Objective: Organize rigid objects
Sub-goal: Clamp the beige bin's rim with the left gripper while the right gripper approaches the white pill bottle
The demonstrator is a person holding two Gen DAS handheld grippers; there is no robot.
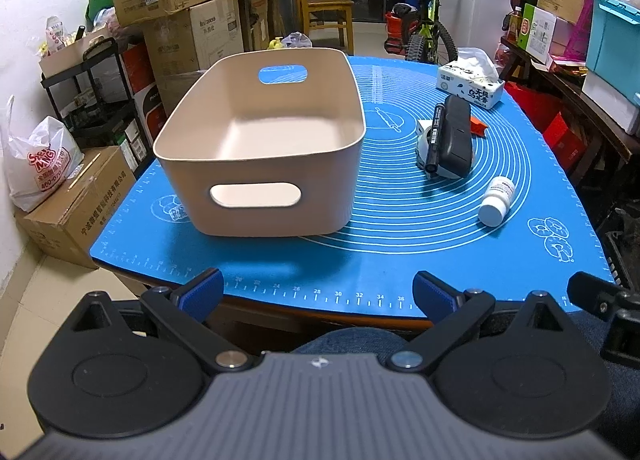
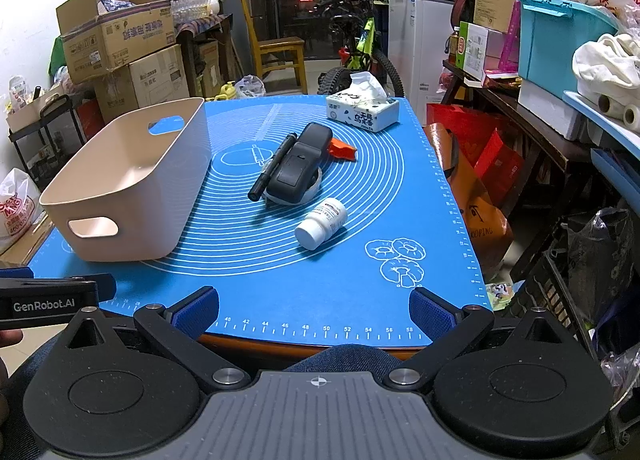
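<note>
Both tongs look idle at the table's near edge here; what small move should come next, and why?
Probably move the open right tongs forward toward the white bottle. It lies on its side, alone on the blue mat, nearest that side, while the beige bin sits empty and the left tongs are also open.

On the mat [image 2: 280, 292], the bin [image 2: 132, 179] stands left. Right of it, a marker [image 2: 272, 167] and remote [image 2: 298, 167] lie on what seems a tape roll [image 2: 316, 185]; the bottle [image 2: 322, 223] lies nearer, the tissue pack [image 2: 362, 111] behind.

Beige bin [image 1: 260, 147] empty on blue mat [image 1: 400, 260]; white bottle [image 1: 496, 199] lying right; left gripper [image 1: 318, 296] fingers spread.
</note>
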